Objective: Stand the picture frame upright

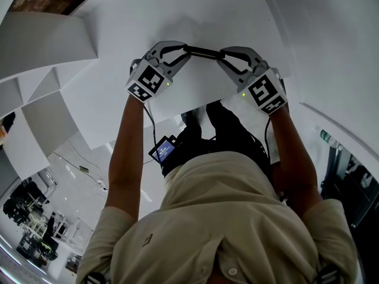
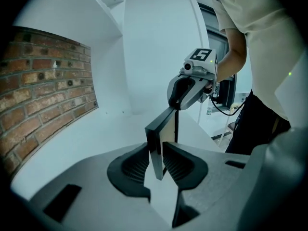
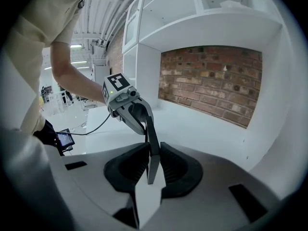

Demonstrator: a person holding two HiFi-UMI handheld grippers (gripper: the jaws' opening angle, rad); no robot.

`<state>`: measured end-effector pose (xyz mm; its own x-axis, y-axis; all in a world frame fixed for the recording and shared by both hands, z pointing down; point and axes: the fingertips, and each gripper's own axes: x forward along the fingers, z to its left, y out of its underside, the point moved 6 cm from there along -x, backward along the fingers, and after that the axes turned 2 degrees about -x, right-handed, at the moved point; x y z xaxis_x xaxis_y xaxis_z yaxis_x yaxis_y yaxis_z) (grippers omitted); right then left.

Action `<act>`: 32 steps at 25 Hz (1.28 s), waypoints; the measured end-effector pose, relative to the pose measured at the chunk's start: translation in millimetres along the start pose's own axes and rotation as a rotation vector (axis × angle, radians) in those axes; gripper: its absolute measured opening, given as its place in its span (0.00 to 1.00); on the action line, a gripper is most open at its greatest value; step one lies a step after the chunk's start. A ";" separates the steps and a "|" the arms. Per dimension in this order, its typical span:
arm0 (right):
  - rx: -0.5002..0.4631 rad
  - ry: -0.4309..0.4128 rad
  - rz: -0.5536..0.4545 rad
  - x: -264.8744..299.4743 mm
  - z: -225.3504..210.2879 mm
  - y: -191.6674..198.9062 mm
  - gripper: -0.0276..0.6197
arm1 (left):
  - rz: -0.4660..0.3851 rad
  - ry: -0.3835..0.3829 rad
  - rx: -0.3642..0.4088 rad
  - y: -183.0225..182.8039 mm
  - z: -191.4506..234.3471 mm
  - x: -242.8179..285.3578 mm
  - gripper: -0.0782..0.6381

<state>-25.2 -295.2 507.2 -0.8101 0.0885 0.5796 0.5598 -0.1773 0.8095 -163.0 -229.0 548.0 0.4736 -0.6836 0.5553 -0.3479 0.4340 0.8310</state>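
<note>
A thin dark picture frame (image 1: 204, 52) hangs edge-on between my two grippers, above the white surface (image 1: 195, 22). My left gripper (image 1: 179, 48) is shut on its left end and my right gripper (image 1: 228, 57) on its right end. In the left gripper view the frame (image 2: 156, 141) stands on edge between the ribbed pads (image 2: 135, 163), with the right gripper (image 2: 179, 101) clamped on its far end. In the right gripper view the frame (image 3: 153, 153) sits between the pads (image 3: 174, 166), and the left gripper (image 3: 143, 121) holds the other end.
A brick back wall (image 3: 211, 83) lies behind the white surface, with white shelf panels (image 1: 44, 46) to the left and above. A small lit screen (image 1: 164, 151) with cables hangs at the person's waist.
</note>
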 end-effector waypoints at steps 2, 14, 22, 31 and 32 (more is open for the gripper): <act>-0.014 -0.001 0.007 -0.4 3.7 -0.6 0.15 | 0.010 0.002 0.012 0.7 -3.0 -1.9 0.24; -0.055 0.018 0.037 0.0 9.3 -3.5 0.15 | 0.016 0.013 0.061 3.3 -11.3 -7.8 0.24; -0.048 0.026 0.045 0.2 11.4 -1.7 0.19 | 0.024 -0.016 0.054 4.4 -13.1 -19.3 0.24; -0.046 0.019 0.048 -0.3 7.8 -0.5 0.22 | 0.030 -0.043 0.050 1.7 -15.8 -32.4 0.24; -0.049 0.016 0.050 1.3 7.6 -0.8 0.22 | 0.029 -0.042 0.052 3.6 -15.8 -33.3 0.24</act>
<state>-25.4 -287.5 508.0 -0.7843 0.0632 0.6171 0.5904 -0.2294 0.7738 -167.3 -195.4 533.0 0.4288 -0.6957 0.5764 -0.4033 0.4235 0.8112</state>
